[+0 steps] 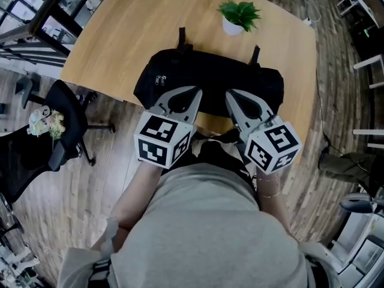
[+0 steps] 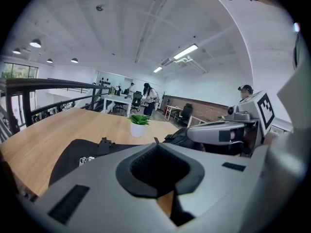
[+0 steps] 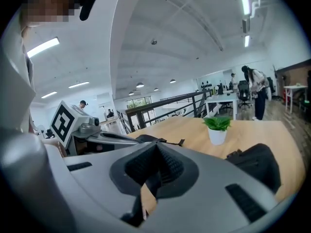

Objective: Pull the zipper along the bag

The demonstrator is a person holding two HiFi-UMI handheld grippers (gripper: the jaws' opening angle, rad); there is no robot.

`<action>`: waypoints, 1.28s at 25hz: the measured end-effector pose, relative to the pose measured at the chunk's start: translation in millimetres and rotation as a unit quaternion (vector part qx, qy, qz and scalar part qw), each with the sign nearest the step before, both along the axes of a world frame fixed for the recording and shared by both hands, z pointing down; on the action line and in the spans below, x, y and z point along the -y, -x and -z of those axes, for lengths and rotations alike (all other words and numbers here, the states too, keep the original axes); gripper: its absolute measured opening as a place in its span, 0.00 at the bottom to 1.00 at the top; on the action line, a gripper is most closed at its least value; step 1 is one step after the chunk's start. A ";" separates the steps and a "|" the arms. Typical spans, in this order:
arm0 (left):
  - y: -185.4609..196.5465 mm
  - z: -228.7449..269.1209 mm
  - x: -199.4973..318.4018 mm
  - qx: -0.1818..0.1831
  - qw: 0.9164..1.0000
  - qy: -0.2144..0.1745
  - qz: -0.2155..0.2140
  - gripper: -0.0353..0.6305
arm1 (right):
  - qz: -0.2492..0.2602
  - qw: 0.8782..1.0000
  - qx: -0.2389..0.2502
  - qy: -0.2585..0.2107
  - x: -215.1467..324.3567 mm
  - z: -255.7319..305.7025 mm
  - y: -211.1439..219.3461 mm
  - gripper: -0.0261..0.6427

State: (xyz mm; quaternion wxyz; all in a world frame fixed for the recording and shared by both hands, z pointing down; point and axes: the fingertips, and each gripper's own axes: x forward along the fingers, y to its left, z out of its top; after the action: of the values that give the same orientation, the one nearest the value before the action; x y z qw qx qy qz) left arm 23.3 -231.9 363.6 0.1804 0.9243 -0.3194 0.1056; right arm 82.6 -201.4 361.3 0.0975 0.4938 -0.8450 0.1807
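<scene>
Left tool (image 2: 158,147): jaws pressed together, tips meeting, nothing between them. Right tool (image 3: 156,147): jaws also closed tight, empty. The person holds both side by side, close to the body, pointing forward and slightly down, with the marker cubes toward the person. In the head view their tips sit over the near edge of the bag (image 1: 210,77), left tool toward the bag's middle-left, right tool toward its middle-right. Neither grips any part of it, and contact with the fabric can't be judged.

The bag is black and soft and lies lengthwise across the near part of the table (image 1: 150,23), with two strap ends sticking up at its far side. The zipper pulls (image 1: 161,80) are small, pale metal and sit on the bag's left end, well left of the left tool's tip and untouched.

Beyond the bag there is a small green plant (image 1: 239,17) in a white pot, standing upright on the table, apart from the bag. A black office chair (image 1: 54,131) stands on the wood floor left of the table.
</scene>
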 end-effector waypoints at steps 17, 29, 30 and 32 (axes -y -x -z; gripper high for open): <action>-19.5 -16.8 -20.9 0.009 1.000 0.021 -0.013 0.08 | -0.014 1.000 0.003 -0.004 -9.3 -2.5 6.5 0.05; -15.9 -13.5 -21.0 0.007 1.000 0.015 -0.006 0.08 | -0.032 0.999 0.009 0.003 -8.6 -5.3 -0.8 0.05; -14.8 -14.1 -20.5 0.006 1.000 0.016 -0.005 0.08 | -0.031 0.999 0.009 0.004 -8.3 -6.0 -0.1 0.05; -13.4 -14.7 -20.5 0.004 1.000 0.020 -0.006 0.08 | -0.031 0.999 0.011 0.005 -7.9 -6.9 1.5 0.05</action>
State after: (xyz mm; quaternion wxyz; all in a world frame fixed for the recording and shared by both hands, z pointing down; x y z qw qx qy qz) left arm 36.6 -211.5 378.2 0.1970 0.9217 -0.3129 0.1171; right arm 81.0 -193.5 368.2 0.0847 0.5170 -0.8296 0.1932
